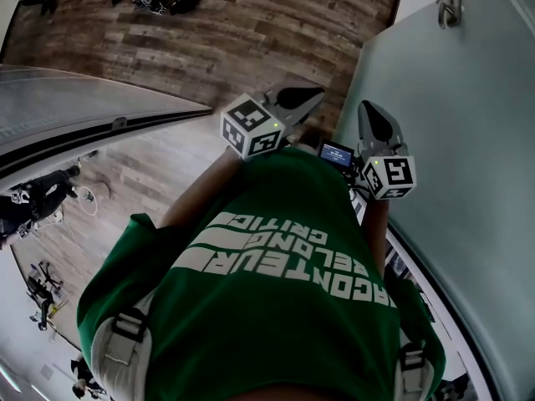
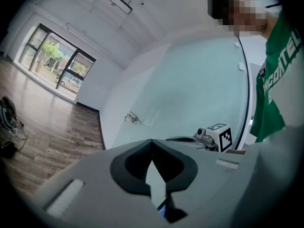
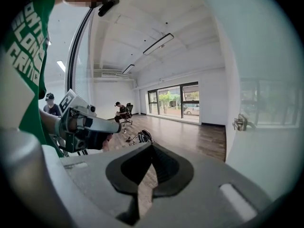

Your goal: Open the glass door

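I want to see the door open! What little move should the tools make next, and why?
Probably reach the right tool forward toward the metal handle on the glass door, opening its jaws on the way. It and the left tool are both shut on nothing, close to the green shirt, and the handle sits well ahead, touched by neither.

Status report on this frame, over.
Left gripper shut, empty. Right gripper shut, empty. Glass door not gripped, handle ahead. Nothing in the way.

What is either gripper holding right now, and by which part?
Nothing. The left gripper and right gripper are both shut with nothing between their jaws. The door handle stands apart from both, untouched.
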Demonstrator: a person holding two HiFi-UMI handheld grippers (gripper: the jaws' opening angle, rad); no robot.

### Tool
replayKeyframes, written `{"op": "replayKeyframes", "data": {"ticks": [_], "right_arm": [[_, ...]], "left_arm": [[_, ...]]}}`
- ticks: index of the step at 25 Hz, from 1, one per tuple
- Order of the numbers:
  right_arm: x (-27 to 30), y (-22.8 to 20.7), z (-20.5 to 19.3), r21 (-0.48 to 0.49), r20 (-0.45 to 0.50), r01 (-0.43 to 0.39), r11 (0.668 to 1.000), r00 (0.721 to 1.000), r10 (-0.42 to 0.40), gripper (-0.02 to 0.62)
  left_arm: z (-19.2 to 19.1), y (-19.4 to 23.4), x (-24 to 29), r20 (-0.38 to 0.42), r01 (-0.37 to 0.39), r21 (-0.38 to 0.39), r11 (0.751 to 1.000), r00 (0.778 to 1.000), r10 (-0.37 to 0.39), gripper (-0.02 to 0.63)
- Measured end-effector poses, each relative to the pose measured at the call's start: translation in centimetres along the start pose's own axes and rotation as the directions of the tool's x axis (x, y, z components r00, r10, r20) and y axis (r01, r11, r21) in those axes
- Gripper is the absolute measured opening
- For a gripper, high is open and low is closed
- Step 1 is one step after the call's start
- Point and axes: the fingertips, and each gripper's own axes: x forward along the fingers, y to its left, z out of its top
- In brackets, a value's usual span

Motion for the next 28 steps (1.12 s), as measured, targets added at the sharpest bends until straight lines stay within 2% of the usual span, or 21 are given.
{"op": "replayKeyframes", "data": {"ticks": [10, 28], "right_arm": [[-0.3, -1.5, -1.5, -0.014, -0.006, -0.024, 1.0, 1.0, 0.023, -0.008], [1.4, -1.3, -0.3, -0.026, 0.001, -0.03, 0.999, 1.0, 0.03, -0.008]], "left_arm": [[-0.6, -0.2, 2.2, -0.024, -0.016, 0.024, 1.0, 1.0, 0.017, 0.015], [0.5, 1.5, 1.3, -0.016, -0.041, 0.019, 0.999, 0.999, 0.042, 0.015]]}}
